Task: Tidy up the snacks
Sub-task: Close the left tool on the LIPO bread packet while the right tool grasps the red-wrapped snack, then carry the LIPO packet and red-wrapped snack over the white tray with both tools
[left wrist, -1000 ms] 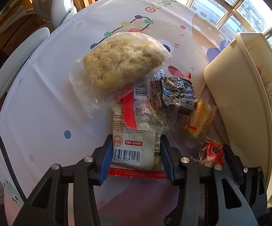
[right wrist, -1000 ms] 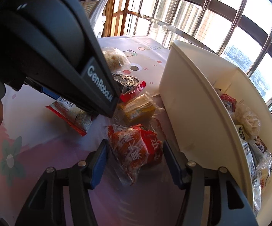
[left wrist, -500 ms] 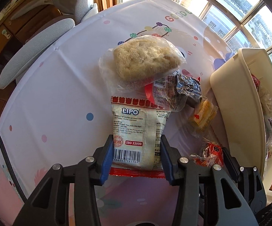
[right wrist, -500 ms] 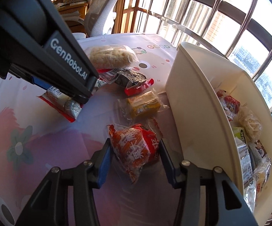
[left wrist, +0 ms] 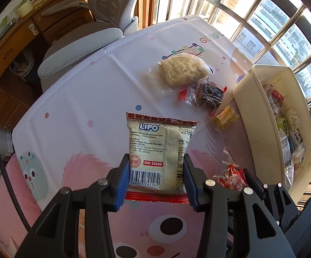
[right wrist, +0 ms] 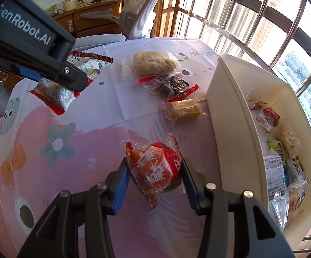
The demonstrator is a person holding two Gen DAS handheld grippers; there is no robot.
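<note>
My left gripper (left wrist: 156, 159) is shut on the lower end of a cream Lipo packet (left wrist: 155, 142) with red edges, held above the pink tablecloth. The right wrist view shows that packet (right wrist: 62, 94) at upper left, hanging from the left gripper. My right gripper (right wrist: 154, 163) is shut on a red snack packet (right wrist: 155, 167), its pads pressing both sides, just left of the cream bin (right wrist: 226, 111). On the cloth lie a clear bag of rice cake (right wrist: 151, 64), a dark snack packet (right wrist: 172, 85) and a small yellow snack (right wrist: 184, 109).
The bin holds several wrapped snacks along its right side. A grey office chair (left wrist: 80, 43) stands past the table's far left edge, before a wooden desk. Window bars (right wrist: 263, 21) run behind the table and the bin.
The left gripper has risen and pulled the Lipo packet out from under the rice cake bag, away from the pile. The right jaws have closed on the red packet and lifted a little.
</note>
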